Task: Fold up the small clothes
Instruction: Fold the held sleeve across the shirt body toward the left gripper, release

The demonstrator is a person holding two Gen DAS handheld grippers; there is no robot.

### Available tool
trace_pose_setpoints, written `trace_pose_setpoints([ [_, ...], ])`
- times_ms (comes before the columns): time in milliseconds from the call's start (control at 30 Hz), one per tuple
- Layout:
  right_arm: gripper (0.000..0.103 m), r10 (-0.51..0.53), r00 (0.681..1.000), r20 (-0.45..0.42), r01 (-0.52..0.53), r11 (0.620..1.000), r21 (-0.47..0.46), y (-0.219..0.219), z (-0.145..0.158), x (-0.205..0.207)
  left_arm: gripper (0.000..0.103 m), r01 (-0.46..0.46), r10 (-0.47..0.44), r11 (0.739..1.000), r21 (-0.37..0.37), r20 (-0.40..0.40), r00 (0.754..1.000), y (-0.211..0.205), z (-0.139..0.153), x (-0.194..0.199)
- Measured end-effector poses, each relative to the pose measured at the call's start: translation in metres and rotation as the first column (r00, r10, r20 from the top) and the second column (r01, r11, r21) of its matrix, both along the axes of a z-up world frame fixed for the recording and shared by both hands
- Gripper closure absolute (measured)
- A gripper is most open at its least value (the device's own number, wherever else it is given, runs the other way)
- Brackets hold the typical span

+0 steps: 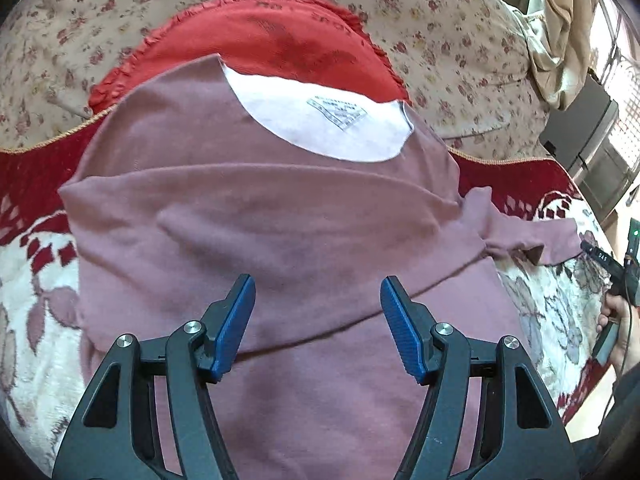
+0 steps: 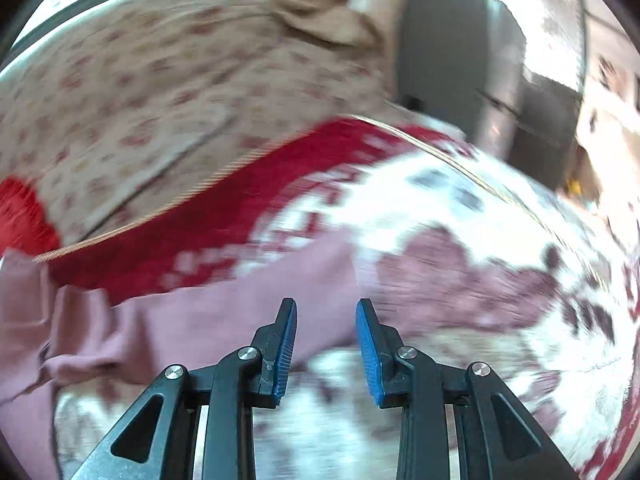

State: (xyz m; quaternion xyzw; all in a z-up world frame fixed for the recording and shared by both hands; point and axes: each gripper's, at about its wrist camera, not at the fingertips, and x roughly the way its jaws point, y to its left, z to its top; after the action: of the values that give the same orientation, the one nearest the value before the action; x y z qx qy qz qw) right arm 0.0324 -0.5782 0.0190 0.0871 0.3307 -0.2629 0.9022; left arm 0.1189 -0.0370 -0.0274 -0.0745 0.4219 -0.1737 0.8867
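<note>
A dusty-pink shirt (image 1: 256, 216) lies spread on the patterned blanket, its white neck lining and label (image 1: 324, 120) facing up at the far side. Its left sleeve is folded across the chest; the right sleeve (image 1: 532, 236) sticks out to the right. My left gripper (image 1: 318, 286) hovers open over the shirt's lower half with nothing between its blue pads. The right wrist view is motion-blurred: my right gripper (image 2: 326, 308) is open and empty above the end of the pink sleeve (image 2: 224, 304). The right gripper's tip (image 1: 600, 258) and the hand holding it show at the left wrist view's right edge.
A red garment (image 1: 256, 40) lies beyond the shirt's collar. The red, white and mauve blanket (image 1: 36, 288) covers the surface, with a floral cushion or backrest (image 1: 452, 28) behind. A grey box-like unit (image 1: 584, 140) and a curtain stand at the far right.
</note>
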Motion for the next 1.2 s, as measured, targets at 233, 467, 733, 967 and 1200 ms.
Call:
trace_pose_setpoints([
  [233,0.074,0.06,0.996,0.061,-0.062,0.997,0.039,-0.02,-0.022,-0.001,0.038,-0.001,0.0,0.999,-0.034,-0.025,1.0,-0.004,-0.006,0.005],
  [467,0.099,0.076,0.994,0.082,-0.084,0.991,0.105,-0.027,-0.031,0.021,0.038,-0.004,0.003,0.999,-0.037,-0.027,1.0,-0.005,-0.008,0.008],
  [733,0.1,0.181,0.961,0.208,-0.217,0.962,0.164,0.032,0.004,0.033,0.038,-0.046,0.045,0.993,-0.106,-0.009,0.999,0.006,0.003,0.012],
  [967,0.1,0.523,0.809,0.269,-0.577,0.795,0.189,0.194,0.016,0.082,0.038,-0.051,0.042,0.975,-0.217,-0.049,0.998,0.019,0.005,0.021],
  [1200,0.1,0.703,0.676,0.219,-0.732,0.61,0.302,0.323,-0.023,0.109,0.038,-0.056,0.023,0.953,-0.296,-0.114,0.993,0.027,0.001,0.028],
])
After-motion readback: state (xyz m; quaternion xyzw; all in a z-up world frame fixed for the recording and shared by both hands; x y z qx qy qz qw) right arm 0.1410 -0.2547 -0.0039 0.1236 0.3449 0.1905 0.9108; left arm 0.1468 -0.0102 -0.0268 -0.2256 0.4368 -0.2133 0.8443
